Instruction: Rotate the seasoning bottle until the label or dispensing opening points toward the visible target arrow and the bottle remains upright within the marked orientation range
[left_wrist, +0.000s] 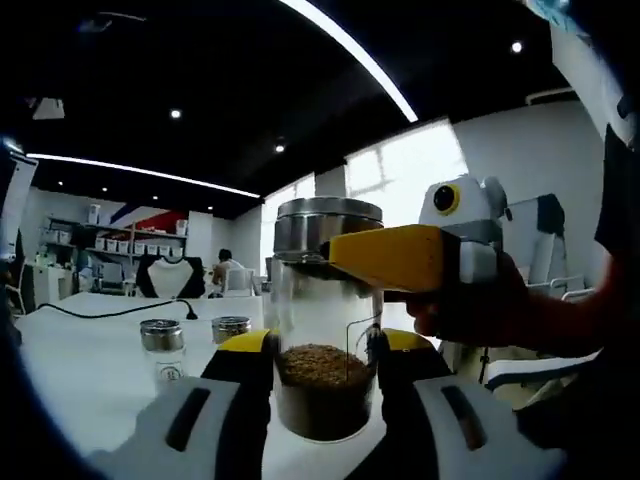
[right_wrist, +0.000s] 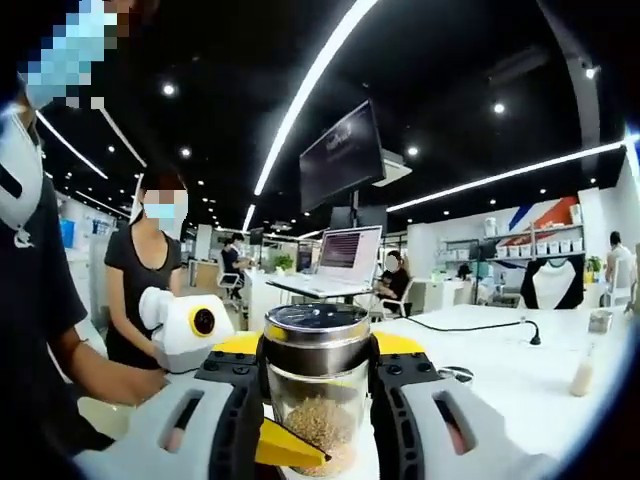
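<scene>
Left gripper view: left gripper (left_wrist: 322, 350) clamped on the lower glass body of the seasoning bottle (left_wrist: 325, 325), one jaw touching each side at the level of the brown granules. Bottle upright, clear glass, steel cap (left_wrist: 328, 225) on top, standing on or just above the white table (left_wrist: 80, 370); contact with the surface cannot be told. Right gripper (left_wrist: 345, 255) entering from the right, held by a hand (left_wrist: 470, 305), yellow jaw tip lying against the cap's lower edge. Two small shakers (left_wrist: 162, 348) (left_wrist: 231, 328) with metal lids upright on the table, left of the bottle and well apart from it. Black cable (left_wrist: 120, 311) across the table behind them.

Right gripper view: right gripper (right_wrist: 318, 365) closed around the upper part of the bottle (right_wrist: 318, 395), jaws pressed to both sides just below the cap (right_wrist: 317, 335). Yellow jaw tip of the left gripper (right_wrist: 290, 448) touching the bottle low down. Laptop (right_wrist: 345, 255) open on a desk in the background, monitor (right_wrist: 340, 155) hanging above. Person in a dark shirt (right_wrist: 145, 275) standing at the left.
</scene>
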